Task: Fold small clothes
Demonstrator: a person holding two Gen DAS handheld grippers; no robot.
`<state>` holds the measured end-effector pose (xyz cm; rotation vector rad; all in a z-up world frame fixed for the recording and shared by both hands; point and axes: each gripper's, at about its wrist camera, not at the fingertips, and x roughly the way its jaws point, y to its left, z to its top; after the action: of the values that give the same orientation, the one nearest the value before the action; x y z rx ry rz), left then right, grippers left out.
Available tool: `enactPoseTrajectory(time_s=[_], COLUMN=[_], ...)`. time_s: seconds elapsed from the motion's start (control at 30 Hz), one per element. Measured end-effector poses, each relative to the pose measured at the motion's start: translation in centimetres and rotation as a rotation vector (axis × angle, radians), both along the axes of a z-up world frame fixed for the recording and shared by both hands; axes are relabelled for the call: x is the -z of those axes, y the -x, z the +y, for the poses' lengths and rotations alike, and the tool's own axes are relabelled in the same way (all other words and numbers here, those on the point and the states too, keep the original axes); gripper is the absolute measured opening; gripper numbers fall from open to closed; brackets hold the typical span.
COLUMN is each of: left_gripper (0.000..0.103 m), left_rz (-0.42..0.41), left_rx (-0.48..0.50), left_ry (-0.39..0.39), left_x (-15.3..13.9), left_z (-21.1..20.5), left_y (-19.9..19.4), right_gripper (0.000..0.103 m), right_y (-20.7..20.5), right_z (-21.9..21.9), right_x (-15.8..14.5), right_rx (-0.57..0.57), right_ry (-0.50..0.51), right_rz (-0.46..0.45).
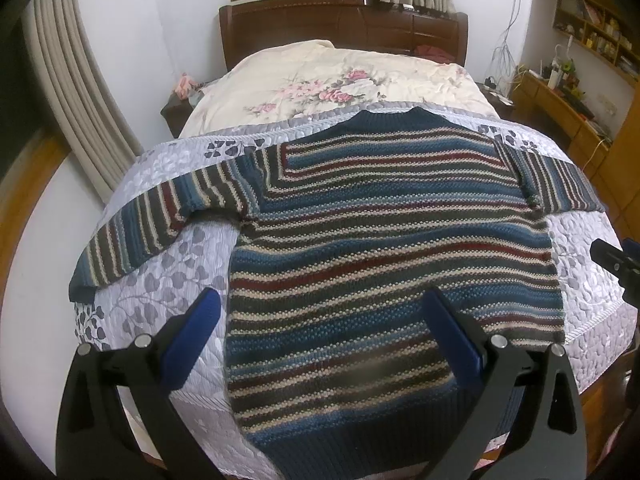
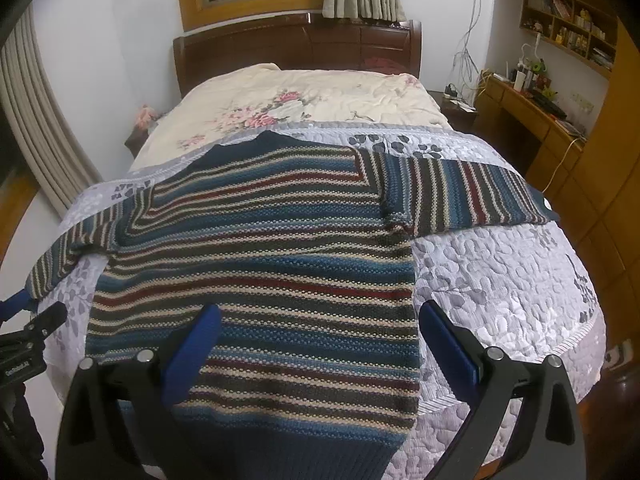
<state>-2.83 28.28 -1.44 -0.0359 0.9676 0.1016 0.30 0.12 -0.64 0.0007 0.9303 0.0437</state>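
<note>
A striped knit sweater (image 1: 376, 224) (image 2: 264, 256) in blue, dark red, cream and brown lies flat on the bed, collar away from me, both sleeves spread out sideways. Its navy hem is nearest me. My left gripper (image 1: 322, 308) hovers open over the lower left part of the sweater body, nothing between its blue pads. My right gripper (image 2: 320, 322) hovers open over the lower right part, its right finger (image 2: 448, 340) past the sweater's side edge above the quilt. Each gripper also shows at the edge of the other's view: the right gripper (image 1: 614, 260), the left gripper (image 2: 28, 332).
A pale grey leaf-patterned quilt (image 1: 172, 280) (image 2: 500, 272) lies under the sweater, with a cream floral blanket (image 1: 320, 80) and a dark wooden headboard (image 1: 344, 28) beyond. A wooden desk and shelves (image 2: 532, 108) stand to the right, curtains (image 1: 72, 96) to the left.
</note>
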Motion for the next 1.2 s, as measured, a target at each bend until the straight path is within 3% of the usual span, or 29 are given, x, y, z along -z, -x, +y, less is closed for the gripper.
enactPoseTrajectory(time_s=[1.2], left_gripper=[0.1], left_rz=[0.002], left_rx=[0.0], left_ry=[0.001], left_x=[0.09], left_z=[0.14], left_y=[0.11], right_gripper=[0.099], right_y=[-0.07], right_z=[0.25], right_x=[0.3], right_rx=[0.0], right_ry=[-0.007], right_rz=[0.005])
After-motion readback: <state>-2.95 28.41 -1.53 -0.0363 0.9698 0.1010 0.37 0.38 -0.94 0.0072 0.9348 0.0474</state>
